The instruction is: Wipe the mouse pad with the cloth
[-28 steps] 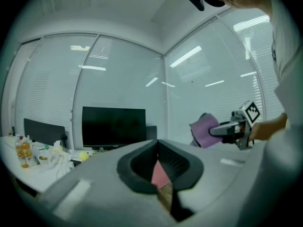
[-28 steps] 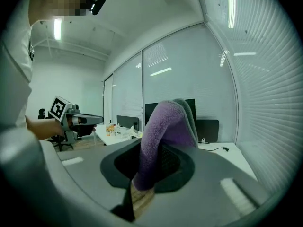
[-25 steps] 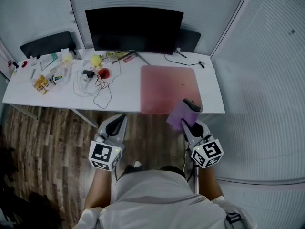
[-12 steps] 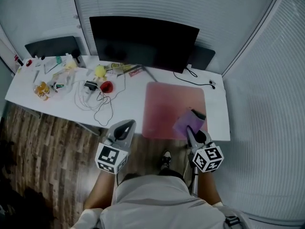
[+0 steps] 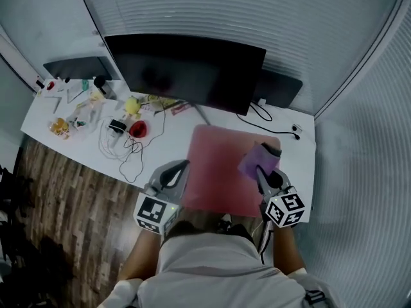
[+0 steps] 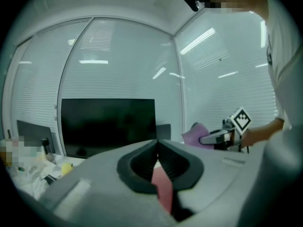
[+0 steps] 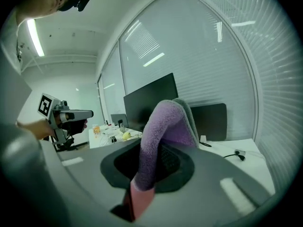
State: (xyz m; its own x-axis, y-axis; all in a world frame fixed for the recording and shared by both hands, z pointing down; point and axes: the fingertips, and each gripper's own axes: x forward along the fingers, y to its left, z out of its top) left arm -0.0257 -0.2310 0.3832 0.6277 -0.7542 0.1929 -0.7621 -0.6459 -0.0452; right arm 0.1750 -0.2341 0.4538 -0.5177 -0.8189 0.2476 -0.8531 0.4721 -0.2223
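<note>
A pink mouse pad point(image 5: 221, 165) lies on the right part of the white desk point(image 5: 160, 143), in front of the monitor. My right gripper point(image 5: 264, 162) is shut on a purple cloth point(image 5: 255, 160) and hangs over the pad's right side; in the right gripper view the cloth point(image 7: 163, 131) bulges up between the jaws. My left gripper point(image 5: 180, 169) hangs at the pad's near-left edge with its jaws closed on nothing. The left gripper view shows the tips point(image 6: 157, 148) meeting, with a strip of the pink pad point(image 6: 163, 186) below.
A black monitor point(image 5: 186, 69) stands at the back of the desk. Cables point(image 5: 125, 149), a red object point(image 5: 138, 129), a yellow object point(image 5: 131, 105) and small clutter lie on the desk's left half. A cable with a plug point(image 5: 289, 128) lies at the right rear. Blinds close off the room behind and to the right.
The person has stepped toward the desk. Both grippers moved forward: the right one with the cloth now hangs over the pad, the left one has reached the pad's near-left edge.
</note>
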